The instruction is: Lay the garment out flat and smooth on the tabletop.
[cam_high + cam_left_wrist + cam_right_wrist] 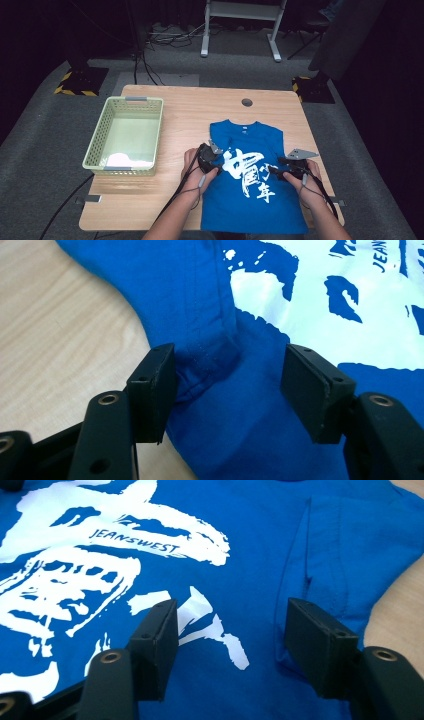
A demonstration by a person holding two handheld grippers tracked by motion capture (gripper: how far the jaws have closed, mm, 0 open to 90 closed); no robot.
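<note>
A blue T-shirt (240,142) with a white brush-style print lies flat on the wooden table (175,110), its sleeves folded in. My left gripper (207,157) is low over the shirt's left edge. In the left gripper view its jaws (230,380) stand wide apart, straddling a folded seam of the shirt (200,315) without pressing on it. My right gripper (280,167) is over the shirt's right side. Its jaws (232,630) are also spread, above the printed cloth (260,540) near a folded edge.
A pale green basket (97,140) stands at the table's left with something white (122,160) in its near end. A round cable hole (246,102) sits near the far edge. Bare wood shows between basket and shirt. Dark floor surrounds the table.
</note>
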